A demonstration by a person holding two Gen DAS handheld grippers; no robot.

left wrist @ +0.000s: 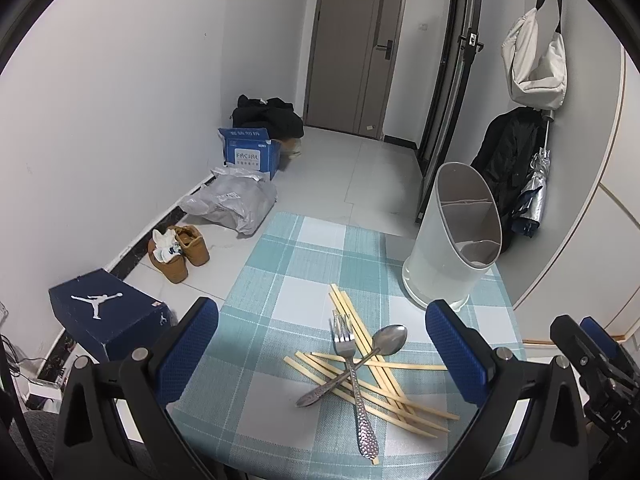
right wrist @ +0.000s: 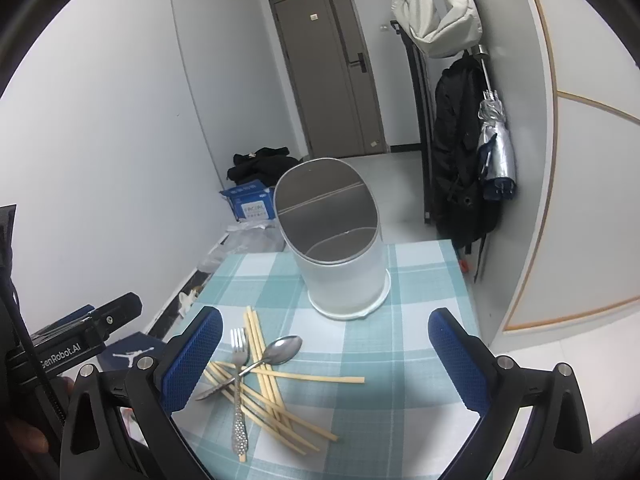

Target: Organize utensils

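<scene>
So there's a small table with a teal-and-white checked cloth (left wrist: 280, 280) sitting in a hallway, grey door (left wrist: 352, 48) at the far end, and on the far right part of the cloth stands a white oval utensil holder (left wrist: 452, 248) with a slanted top and grey dividers inside; every compartment I can see into looks bare. On the floor along the left wall: a dark blue shoe box (left wrist: 108, 316) with a jumping-figure logo, a pair of tan shoes (left wrist: 180, 252), a crumpled grey plastic bag (left wrist: 232, 200), and a blue carton (left wrist: 248, 152) with black clothes behind it. A black coat (right wrist: 456, 152), a silver folded umbrella (right wrist: 496, 148) and a pale bag (right wrist: 436, 8) hang on the right. Both grippers are up over the near edge of the table, holding nothing: the left gripper (left wrist: 328, 356) has its blue pads spread wide, and so does the right gripper (right wrist: 324, 356). The utensils are all heaped together on the cloth, near side, well apart from the holder: a scatter of wooden chopsticks (left wrist: 384, 376) crossing every which way, with a fork (left wrist: 352, 376) lying over them, tines toward the holder, and a spoon (left wrist: 372, 352) crossing under the fork at an angle.
</scene>
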